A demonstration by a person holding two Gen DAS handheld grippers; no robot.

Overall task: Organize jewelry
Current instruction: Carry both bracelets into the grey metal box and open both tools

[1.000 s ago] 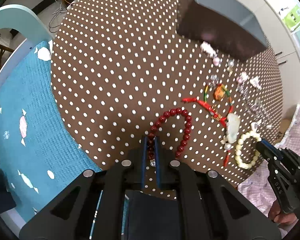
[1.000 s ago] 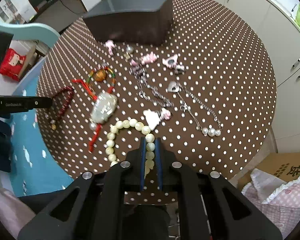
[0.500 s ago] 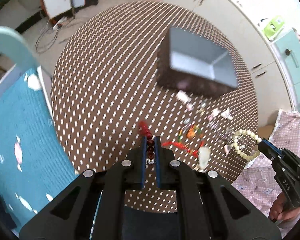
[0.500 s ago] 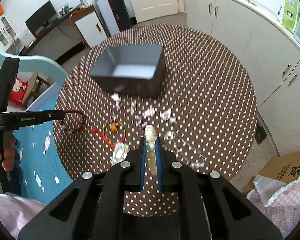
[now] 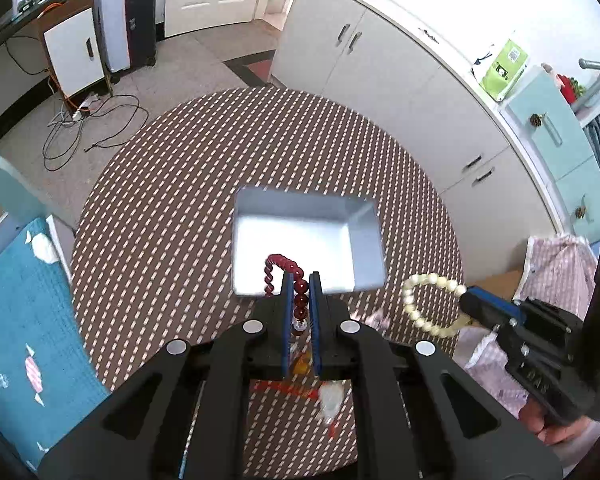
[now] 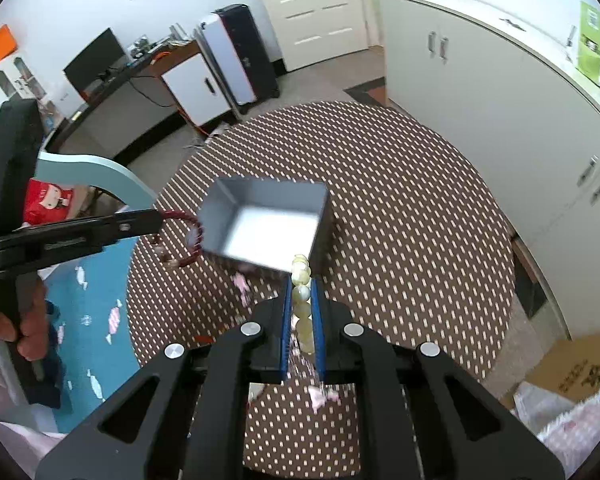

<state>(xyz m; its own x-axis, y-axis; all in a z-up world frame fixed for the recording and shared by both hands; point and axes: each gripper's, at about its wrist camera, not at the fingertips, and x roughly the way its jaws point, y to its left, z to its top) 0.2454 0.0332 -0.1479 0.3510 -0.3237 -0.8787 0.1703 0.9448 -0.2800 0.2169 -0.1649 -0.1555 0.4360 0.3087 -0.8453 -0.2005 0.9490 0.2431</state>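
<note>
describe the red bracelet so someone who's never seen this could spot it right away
Find the round brown dotted table with the open grey box on it. At the box's near edge, the left claw is shut on a loop of dark red round beads, the red bracelet, held up in the air. The other lifted bracelet, in the right claw, is cream-white.

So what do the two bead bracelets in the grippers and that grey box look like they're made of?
Red bracelet: glossy, translucent dark red beads, maybe glass, resin or stone. Cream bracelet: smooth, pale, waxy round beads, possibly jade-like stone or plastic. Grey box: matte flat walls with sharp folded corners, likely rigid cardboard.
</note>
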